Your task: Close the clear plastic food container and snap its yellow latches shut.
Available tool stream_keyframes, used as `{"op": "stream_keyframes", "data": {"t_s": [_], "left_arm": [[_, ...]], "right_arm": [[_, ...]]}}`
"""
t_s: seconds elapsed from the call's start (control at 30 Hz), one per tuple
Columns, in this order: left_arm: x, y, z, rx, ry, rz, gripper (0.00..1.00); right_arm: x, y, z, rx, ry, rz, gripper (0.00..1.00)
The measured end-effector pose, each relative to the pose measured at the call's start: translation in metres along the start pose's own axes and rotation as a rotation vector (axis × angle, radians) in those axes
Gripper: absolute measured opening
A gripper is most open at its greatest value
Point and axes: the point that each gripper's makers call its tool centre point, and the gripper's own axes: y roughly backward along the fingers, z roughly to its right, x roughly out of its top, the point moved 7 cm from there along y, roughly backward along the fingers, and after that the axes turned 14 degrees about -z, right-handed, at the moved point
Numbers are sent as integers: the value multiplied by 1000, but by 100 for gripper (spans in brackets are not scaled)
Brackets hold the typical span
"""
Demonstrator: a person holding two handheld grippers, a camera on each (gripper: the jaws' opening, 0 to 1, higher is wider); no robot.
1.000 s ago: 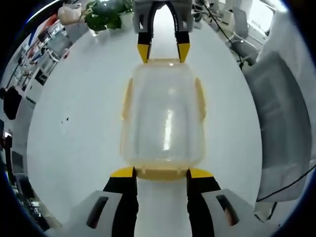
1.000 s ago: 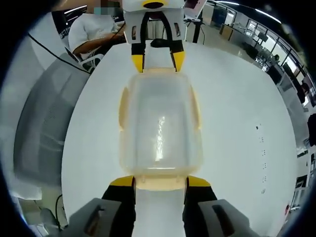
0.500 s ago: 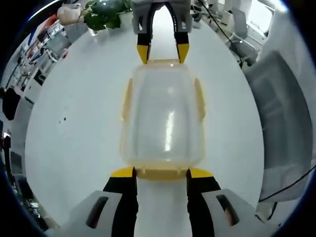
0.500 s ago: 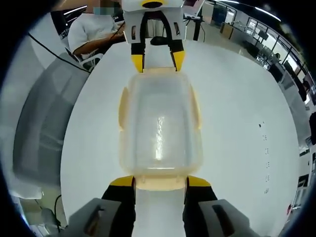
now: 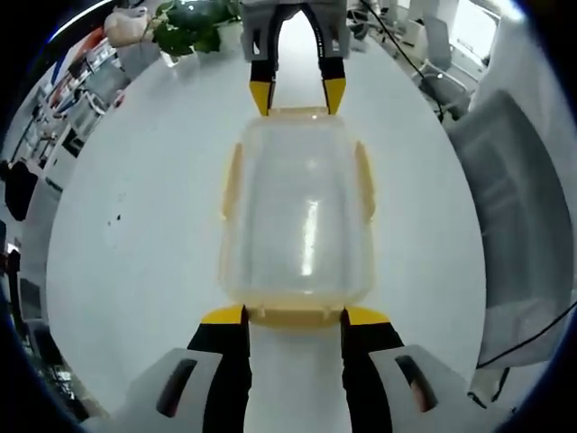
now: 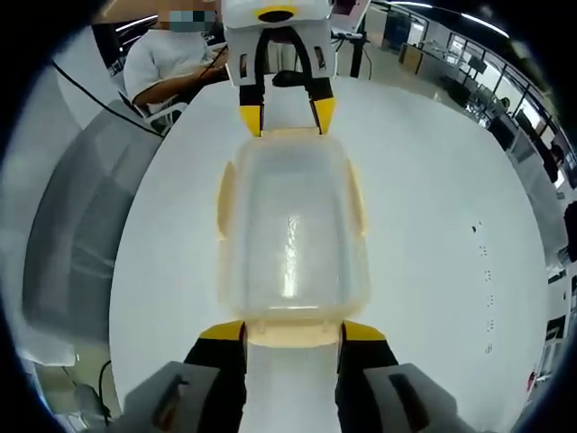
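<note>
Open-plan office, white table (image 5: 135, 225), desk rows (image 6: 487, 81), potted plant (image 5: 194, 25), seated person (image 6: 171, 59)

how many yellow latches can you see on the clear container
4. One on each long side, and one at each short end: the near end between the left tongs, the far end by the right tongs.

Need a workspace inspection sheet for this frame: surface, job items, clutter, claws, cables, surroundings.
Surface: round white table, a few dark specks.
Job's things: clear container with lid on; yellow latches along its sides and ends.
Clutter: nothing seen on the table.
Claws: left claw open, tips at one end latch; right claw open at the opposite end.
Cables: black cable off the table edge.
Surroundings: grey chair, potted plant, seated person.
</note>
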Motion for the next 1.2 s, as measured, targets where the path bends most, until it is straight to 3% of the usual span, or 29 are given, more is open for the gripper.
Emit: {"op": "stream_keyframes", "data": {"t_s": [0.17,0.23,0.37,0.5,0.6,0.7,0.8,0.87,0.93,1.03,1.2], "left_arm": [[-5,0,1,9,2,24,37],[-10,-2,1,30,-21,-7,38],[-16,-4,2,21,-3,-11,51],[-22,-1,5,0,51,-5,48],[-25,1,8,28,43,-14,46],[-23,5,7,26,143,46,45],[-23,14,3,59,185,79,41],[-21,17,3,28,274,108,43],[-19,23,2,30,307,143,43],[-18,26,2,25,356,150,42],[-15,28,2,43,548,208,41]], "right_arm": [[-1,0,-2,-4,13,10,37],[-3,-2,-2,-3,18,-1,38],[-7,-3,-5,-4,8,-1,47],[-12,0,-8,-1,-23,20,49],[-15,3,-10,-7,-46,36,48],[-16,5,-15,14,-94,68,46],[-15,9,-19,9,-130,81,43],[-12,11,-23,21,-191,107,43],[-10,12,-25,23,-214,121,42],[-6,15,-23,8,-280,176,41],[-2,15,-24,19,-374,210,42]]}}
